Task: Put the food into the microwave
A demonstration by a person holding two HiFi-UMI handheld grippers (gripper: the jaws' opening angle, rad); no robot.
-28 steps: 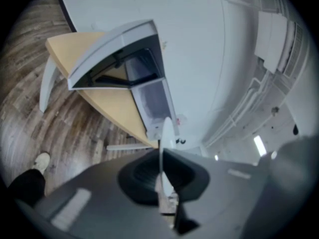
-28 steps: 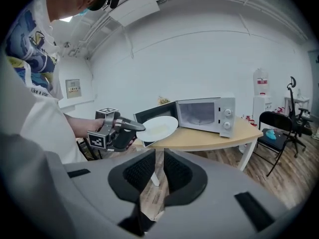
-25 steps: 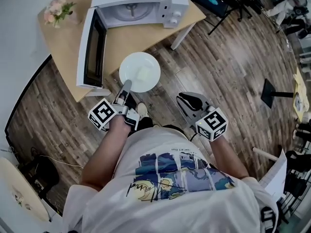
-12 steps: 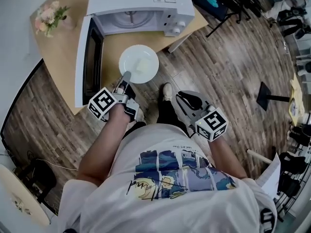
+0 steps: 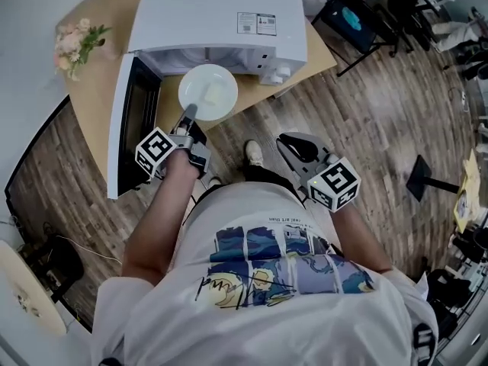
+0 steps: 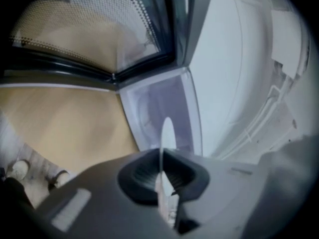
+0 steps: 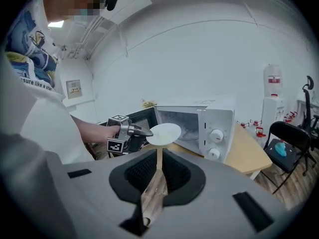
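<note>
The white microwave (image 5: 217, 14) stands on the wooden table (image 5: 95, 90) with its door (image 5: 126, 128) swung open to the left. My left gripper (image 5: 189, 111) is shut on the near rim of a white plate (image 5: 207, 91) with a pale piece of food (image 5: 216, 96) on it. The plate hangs level just in front of the open cavity. In the left gripper view the plate (image 6: 167, 133) is edge-on between the pads, with the cavity (image 6: 159, 106) straight ahead. My right gripper (image 5: 290, 147) is shut and empty over the floor, right of the plate. The right gripper view takes in the plate (image 7: 164, 132) and microwave (image 7: 202, 123).
A bunch of flowers (image 5: 76, 36) stands at the table's far left corner. A black chair (image 5: 351, 14) is to the right of the table, and a black floor stand (image 5: 423, 162) further right. The person's shoe (image 5: 252, 152) is on the wood floor below the plate.
The left gripper has carried the plate from over the floor and table edge up to the microwave's opening. The right gripper has moved along with the body, still shut.
</note>
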